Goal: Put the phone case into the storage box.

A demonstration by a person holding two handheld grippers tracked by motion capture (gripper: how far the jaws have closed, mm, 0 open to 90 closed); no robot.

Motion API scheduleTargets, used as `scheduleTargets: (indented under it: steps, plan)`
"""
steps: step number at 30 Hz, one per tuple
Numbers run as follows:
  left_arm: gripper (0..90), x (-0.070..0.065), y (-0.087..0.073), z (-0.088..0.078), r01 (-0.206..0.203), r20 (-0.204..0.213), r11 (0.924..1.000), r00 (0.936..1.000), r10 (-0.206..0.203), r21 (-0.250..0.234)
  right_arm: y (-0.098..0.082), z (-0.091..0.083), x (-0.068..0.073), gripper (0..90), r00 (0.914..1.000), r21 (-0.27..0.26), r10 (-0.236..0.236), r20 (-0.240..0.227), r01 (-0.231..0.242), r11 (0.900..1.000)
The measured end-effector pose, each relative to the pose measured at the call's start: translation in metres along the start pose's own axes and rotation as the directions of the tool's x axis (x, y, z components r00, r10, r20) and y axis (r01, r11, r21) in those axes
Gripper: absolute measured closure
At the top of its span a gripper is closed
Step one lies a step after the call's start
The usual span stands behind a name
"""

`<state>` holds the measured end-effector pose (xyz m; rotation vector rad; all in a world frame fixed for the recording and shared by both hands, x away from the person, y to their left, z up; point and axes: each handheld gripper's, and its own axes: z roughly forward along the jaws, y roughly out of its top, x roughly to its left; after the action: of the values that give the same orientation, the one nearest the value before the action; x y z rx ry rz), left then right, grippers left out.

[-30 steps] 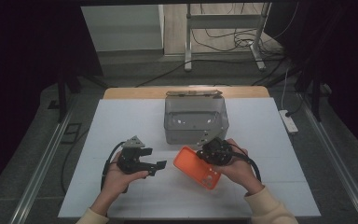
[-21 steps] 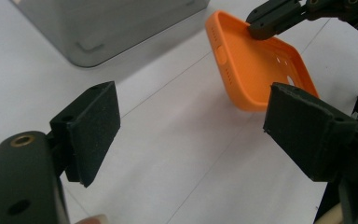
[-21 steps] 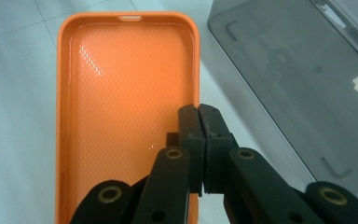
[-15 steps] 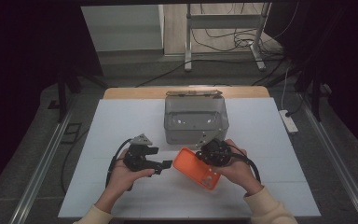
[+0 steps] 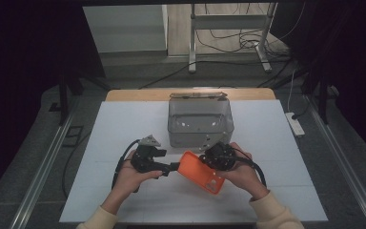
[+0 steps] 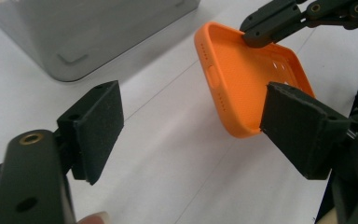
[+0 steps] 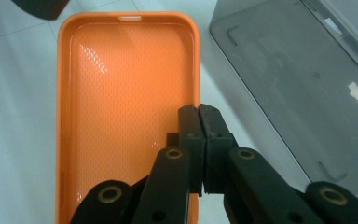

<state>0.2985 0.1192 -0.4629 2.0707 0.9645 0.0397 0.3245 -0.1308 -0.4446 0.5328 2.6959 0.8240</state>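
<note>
One orange case (image 5: 202,172) is in hand, lifted just off the white tabletop (image 5: 124,129), near the middle and a little right of it, with its hollow side turned up. It is clamped by the right tongs (image 5: 208,158), whose jaws are pressed together on the case's side wall, as seen in the right gripper view (image 7: 199,140). The left tongs (image 5: 172,166) are brought up to the case's left end; their jaws have just been closing a little, yet a wide gap remains, and in the left gripper view (image 6: 191,126) the case (image 6: 251,88) lies beyond the pads and partly behind the right one, not between them. Neither pad is seen pressing on it.

Just beyond the case, on the far side, stands a grey bin (image 5: 200,122), apparently empty as far as can be told.

So the pick-up is judged done, and what looks like a handover or a two-handed grip is only begun: the left jaws are yet to be set around the case's end and closed. If the bin is the goal, the case is not yet placed in it.
</note>
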Motion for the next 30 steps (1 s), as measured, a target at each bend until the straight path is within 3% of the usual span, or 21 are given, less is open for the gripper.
scheduleTargets:
  steps: [20,30]
  plan:
    - [25.0,-0.001,0.007,0.019,-0.012,0.012,0.999,0.9999,0.012,0.043,0.003,0.001,0.005,89.1,0.9995,0.001,-0.032,0.008,0.032,0.999]
    - [51.5,-0.001,0.007,0.027,-0.027,0.086,0.9982,0.9961,0.022,0.054,0.005,0.0,0.01,89.0,0.9979,-0.008,-0.064,0.008,0.064,0.998]
